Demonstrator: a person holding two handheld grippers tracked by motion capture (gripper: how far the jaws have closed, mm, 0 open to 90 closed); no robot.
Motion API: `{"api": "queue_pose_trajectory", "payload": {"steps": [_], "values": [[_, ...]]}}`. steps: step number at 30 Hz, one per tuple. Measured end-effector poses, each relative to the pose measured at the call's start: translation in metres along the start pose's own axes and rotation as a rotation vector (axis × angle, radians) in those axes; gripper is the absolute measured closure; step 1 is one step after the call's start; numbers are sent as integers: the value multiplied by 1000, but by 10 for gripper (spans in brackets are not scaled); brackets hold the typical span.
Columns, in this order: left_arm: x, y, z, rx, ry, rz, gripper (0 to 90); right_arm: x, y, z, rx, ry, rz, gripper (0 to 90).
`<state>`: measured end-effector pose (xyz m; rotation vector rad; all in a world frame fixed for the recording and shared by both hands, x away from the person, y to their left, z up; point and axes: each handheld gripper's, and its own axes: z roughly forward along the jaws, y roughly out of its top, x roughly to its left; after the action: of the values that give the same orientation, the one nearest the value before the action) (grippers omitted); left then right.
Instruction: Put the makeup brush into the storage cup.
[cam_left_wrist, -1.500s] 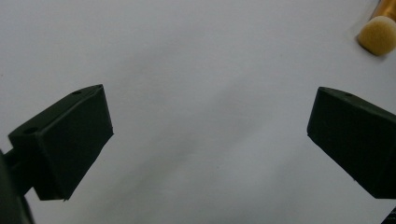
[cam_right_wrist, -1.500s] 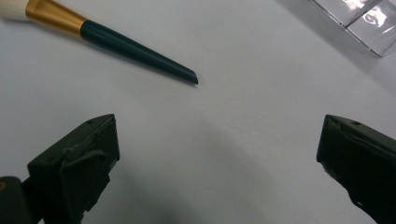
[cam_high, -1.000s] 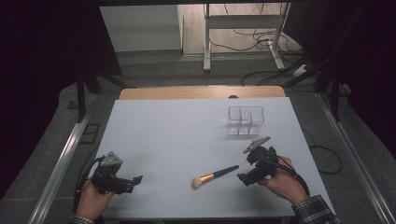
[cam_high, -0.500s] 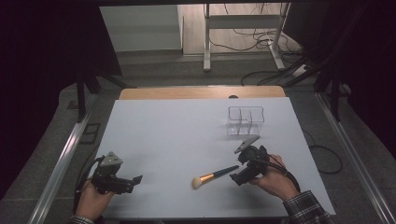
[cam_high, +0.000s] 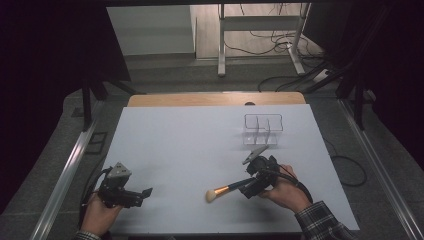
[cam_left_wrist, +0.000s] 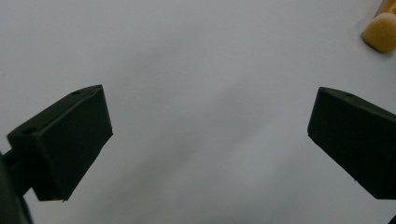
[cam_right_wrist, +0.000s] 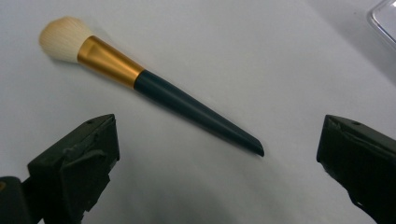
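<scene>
A makeup brush (cam_high: 229, 189) (cam_right_wrist: 154, 88) with a cream tip, gold ferrule and dark handle lies flat on the white table. My right gripper (cam_high: 248, 188) (cam_right_wrist: 217, 163) is open, its jaws wide apart on either side of the handle's tapered end without touching it. My left gripper (cam_high: 144, 193) (cam_left_wrist: 205, 140) rests open at the front left of the table with nothing between its jaws; the brush's cream tip (cam_left_wrist: 382, 31) peeks in at the far right of the left gripper view.
A clear plastic organiser (cam_high: 263, 129) with several compartments stands behind the right gripper; its corner (cam_right_wrist: 385, 18) shows in the right gripper view. The white table top (cam_high: 185, 145) ends at a wooden strip (cam_high: 215, 99) at the back. Cables lie on the floor beyond.
My right gripper has moved left and forward along the table up to the brush's handle end. The left gripper and the brush have stayed still.
</scene>
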<state>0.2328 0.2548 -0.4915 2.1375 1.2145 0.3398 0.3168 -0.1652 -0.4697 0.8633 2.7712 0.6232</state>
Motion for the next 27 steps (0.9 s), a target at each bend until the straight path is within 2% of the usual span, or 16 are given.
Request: {"api": "queue_pose_trajectory", "payload": {"steps": [11, 27], "values": [[0, 0, 0, 1, -1, -1, 4, 10, 12, 11, 5, 28, -42, 0], [0, 0, 1, 6, -4, 0, 4, 20, 26, 22, 19, 59, -69, 0]]}}
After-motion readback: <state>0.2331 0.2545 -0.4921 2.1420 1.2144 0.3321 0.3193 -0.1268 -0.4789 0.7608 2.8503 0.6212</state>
